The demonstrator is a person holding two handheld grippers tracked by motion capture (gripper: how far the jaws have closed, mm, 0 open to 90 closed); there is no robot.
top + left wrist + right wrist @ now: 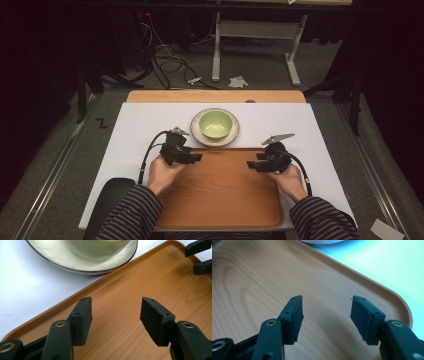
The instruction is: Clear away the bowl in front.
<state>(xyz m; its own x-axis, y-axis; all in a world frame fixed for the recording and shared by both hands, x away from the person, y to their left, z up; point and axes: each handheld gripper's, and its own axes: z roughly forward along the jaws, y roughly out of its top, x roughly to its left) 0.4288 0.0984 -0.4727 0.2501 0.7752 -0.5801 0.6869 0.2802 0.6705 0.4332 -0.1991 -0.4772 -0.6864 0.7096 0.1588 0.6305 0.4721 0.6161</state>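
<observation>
Two claws, left claw and right claw, held spread and empty over wooden tray; approach step judged; green bowl on plate likely grasped next.

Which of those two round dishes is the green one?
The bowl, the deeper dish, is pale green. It sits inside the shallower cream plate with a dark rim, just beyond the wooden tray.
</observation>
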